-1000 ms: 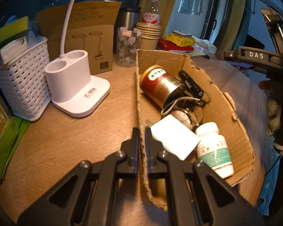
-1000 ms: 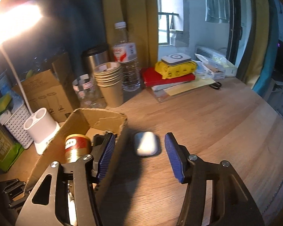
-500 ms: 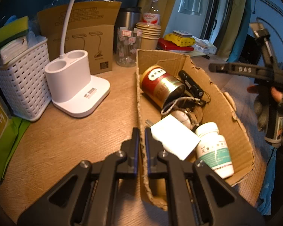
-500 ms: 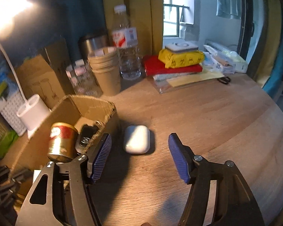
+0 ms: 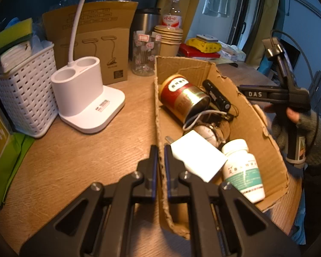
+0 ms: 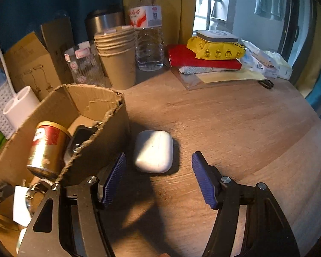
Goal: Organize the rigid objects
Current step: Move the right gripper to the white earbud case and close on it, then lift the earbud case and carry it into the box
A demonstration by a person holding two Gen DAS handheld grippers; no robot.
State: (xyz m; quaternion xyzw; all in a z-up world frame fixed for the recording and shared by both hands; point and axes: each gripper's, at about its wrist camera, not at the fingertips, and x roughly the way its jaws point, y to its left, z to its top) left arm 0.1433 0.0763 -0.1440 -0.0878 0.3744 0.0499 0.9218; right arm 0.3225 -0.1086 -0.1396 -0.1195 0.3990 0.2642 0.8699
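A torn cardboard box (image 5: pixel 256 128) lies on the wooden table and holds a red and gold can (image 5: pixel 182 96), a black device (image 5: pixel 217 96), a white card, a glass piece and a white pill bottle (image 5: pixel 241 171). My left gripper (image 5: pixel 161 156) is shut on the box's near left wall. In the right wrist view a white earbud case (image 6: pixel 153 151) lies on the table just right of the box (image 6: pixel 92 150). My right gripper (image 6: pixel 158 177) is open, low over the table, with the case just ahead between its blue pads (image 6: pixel 203 182).
A white lamp base (image 5: pixel 85 100), a white basket (image 5: pixel 21 94), a cardboard carton, paper cups (image 6: pixel 117 57), a water bottle (image 6: pixel 147 27) and a steel tumbler stand behind the box. Red and yellow packets (image 6: pixel 209 53) are stacked at the back right.
My right gripper has come down and forward toward the white case, which now looms larger between the open pads. My left gripper has kept still on the box wall.
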